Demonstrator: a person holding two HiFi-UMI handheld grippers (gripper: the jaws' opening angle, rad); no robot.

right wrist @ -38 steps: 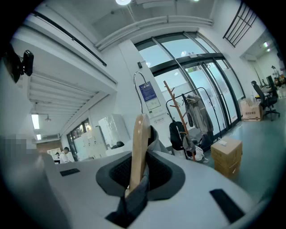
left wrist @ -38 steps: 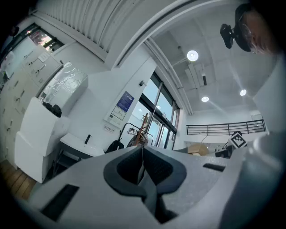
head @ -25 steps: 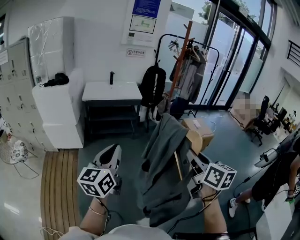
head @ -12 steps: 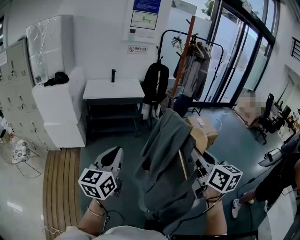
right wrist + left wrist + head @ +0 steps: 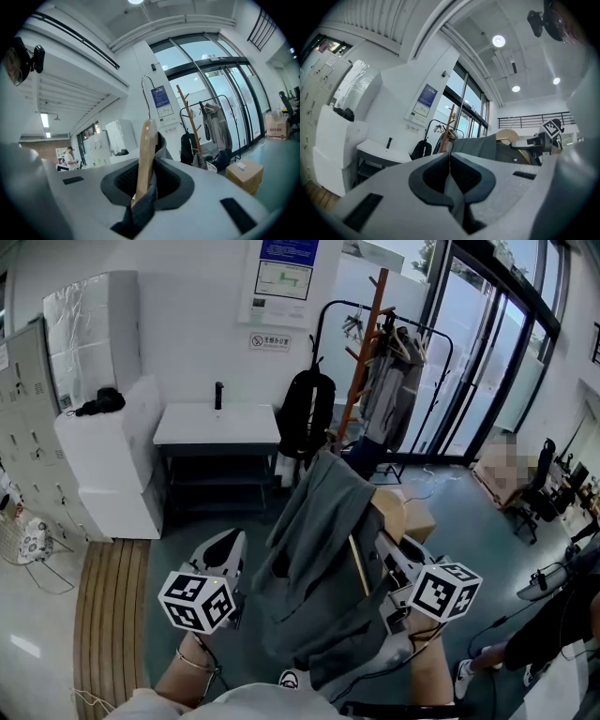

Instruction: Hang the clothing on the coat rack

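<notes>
The person is standing a few steps back from the tall reddish-brown wooden coat rack (image 5: 363,343), which rises by the glass doors with a black backpack (image 5: 306,411) hanging just beside it and a black metal clothes rail (image 5: 427,334) behind it. The grey jacket (image 5: 314,559) is not on the rack; it is draped over a pale wooden hanger (image 5: 390,512) and held out in front of the person, well apart from the rack. The right gripper (image 5: 146,163) has its jaws clamped on the neck of that hanger, with a fold of the grey cloth pinched in alongside the wood, and the hanger's silver wire hook (image 5: 145,91) sticks straight up above the jaws. The left gripper (image 5: 228,542) sits level just beside the jacket's hanging edge (not touching it, as far as I can see from the head view), and its own view shows the two jaws brought together at the tips with nothing caught between them. Beyond the jacket, on the blue-grey floor (image 5: 469,521), stands a brown cardboard box (image 5: 420,518), and against the wall there is a white-topped table (image 5: 217,425).
</notes>
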